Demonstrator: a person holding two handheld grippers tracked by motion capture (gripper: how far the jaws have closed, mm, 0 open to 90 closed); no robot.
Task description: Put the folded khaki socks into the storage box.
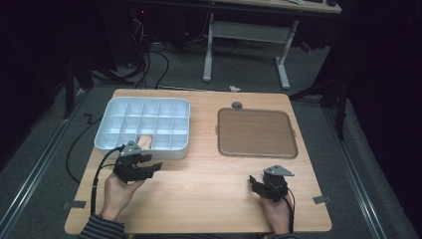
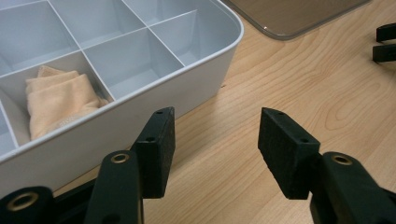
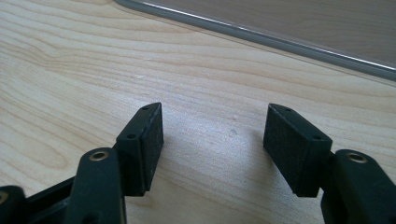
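Note:
A white divided tray (image 1: 110,110) sits at the table's far left, and its near wall (image 2: 154,100) fills the left gripper view. A folded peach cloth (image 1: 145,141) (image 2: 58,98) lies in one compartment of its front row. My left gripper (image 1: 151,165) (image 2: 215,140) hovers just in front of the tray's near wall, open, with only bare wood between its pads. My right gripper (image 1: 256,182) (image 3: 212,133) rests low over the table at the front right, open and holding nothing. A brown flat tray (image 1: 256,132) (image 3: 299,23) lies beyond it.
The wooden table (image 1: 209,174) has bare room between the two hands. A small dark round object (image 1: 237,105) sits at the far edge behind the brown tray. Desk legs and cables stand on the floor beyond the table.

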